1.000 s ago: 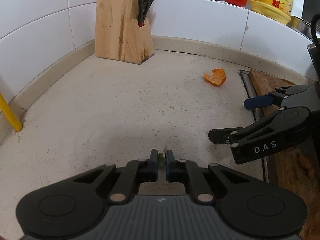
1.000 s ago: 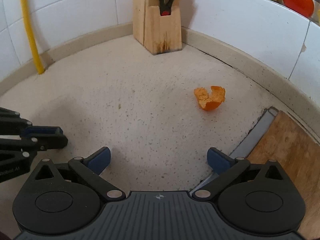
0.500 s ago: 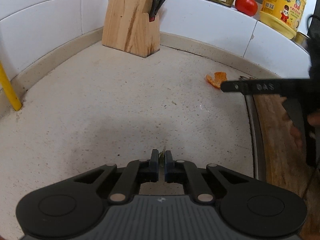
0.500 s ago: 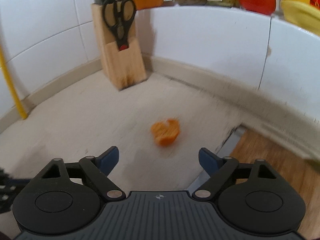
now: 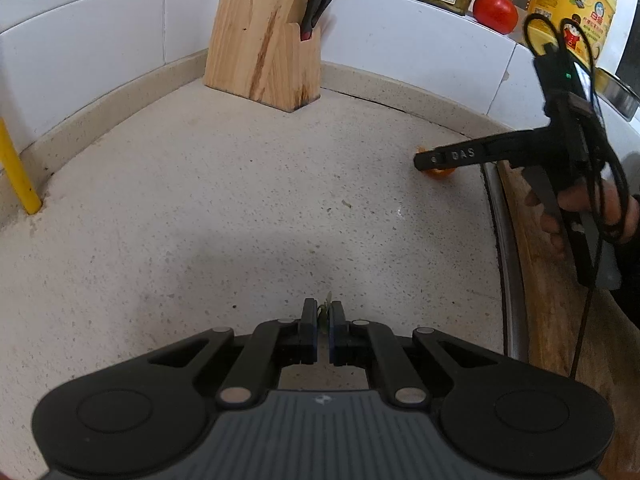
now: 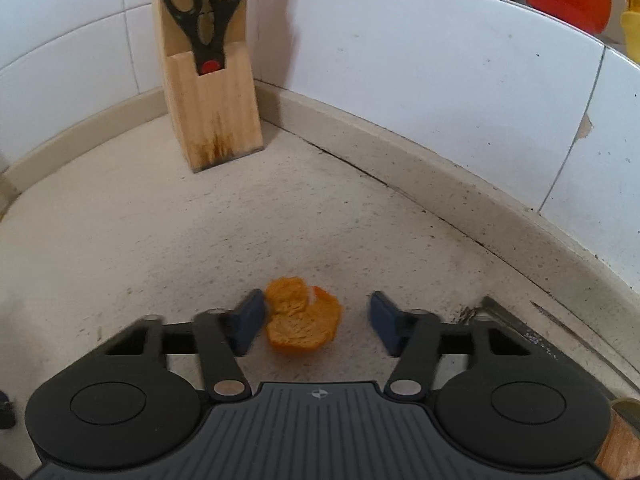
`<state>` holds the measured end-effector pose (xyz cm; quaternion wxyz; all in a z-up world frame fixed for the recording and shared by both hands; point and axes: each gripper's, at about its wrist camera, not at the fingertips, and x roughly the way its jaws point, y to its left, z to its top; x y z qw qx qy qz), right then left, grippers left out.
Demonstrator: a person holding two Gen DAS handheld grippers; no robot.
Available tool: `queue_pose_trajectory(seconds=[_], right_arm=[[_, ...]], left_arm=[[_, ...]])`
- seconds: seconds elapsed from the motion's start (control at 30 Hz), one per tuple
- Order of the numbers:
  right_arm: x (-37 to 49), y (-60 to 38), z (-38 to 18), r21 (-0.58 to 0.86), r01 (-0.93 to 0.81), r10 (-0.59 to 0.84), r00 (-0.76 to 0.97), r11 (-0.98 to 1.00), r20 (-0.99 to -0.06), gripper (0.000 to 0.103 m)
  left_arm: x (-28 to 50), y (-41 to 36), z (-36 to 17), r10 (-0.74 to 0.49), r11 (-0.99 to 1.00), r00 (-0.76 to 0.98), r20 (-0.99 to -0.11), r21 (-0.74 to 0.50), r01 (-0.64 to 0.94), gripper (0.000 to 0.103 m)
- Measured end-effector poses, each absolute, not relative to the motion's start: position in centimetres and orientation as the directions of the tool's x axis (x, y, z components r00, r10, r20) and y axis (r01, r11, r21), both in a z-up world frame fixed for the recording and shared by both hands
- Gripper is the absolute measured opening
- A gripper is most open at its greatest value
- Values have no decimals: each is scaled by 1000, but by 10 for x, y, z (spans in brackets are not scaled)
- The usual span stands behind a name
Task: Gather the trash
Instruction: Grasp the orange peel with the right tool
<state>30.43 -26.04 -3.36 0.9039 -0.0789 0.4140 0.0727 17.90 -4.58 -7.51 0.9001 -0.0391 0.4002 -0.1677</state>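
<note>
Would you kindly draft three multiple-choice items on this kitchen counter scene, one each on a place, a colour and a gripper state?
1. Where do the scissors sit?
A. in the wooden knife block
B. flat on the counter
C. on the cutting board

2. What colour is the peel between the right gripper's fingers?
A. green
B. orange
C. white

3. How is the left gripper?
A. wide open
B. out of view
C. shut on a small green scrap

Key: A, the handles stick out of the block; B, the peel is plainly orange; C, its pads pinch the scrap.
</note>
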Motion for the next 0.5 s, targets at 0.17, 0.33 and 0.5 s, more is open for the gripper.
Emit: queue_pose_trajectory(seconds=[0.17, 0.33, 0.5], right_arm=[[289, -264, -27, -20, -185, 105, 639, 983, -762, 27], [282, -266, -25, 55, -180, 158, 628, 982, -762, 21], [264, -263, -21, 100, -192, 201, 630, 976, -750, 20]], left_arm=[[177, -44, -74, -332, 942, 624, -708, -206, 266, 3], [176, -42, -67, -325, 944, 643, -694, -202, 260, 3], [171, -43, -66, -295, 954, 648, -702, -174, 246, 3]])
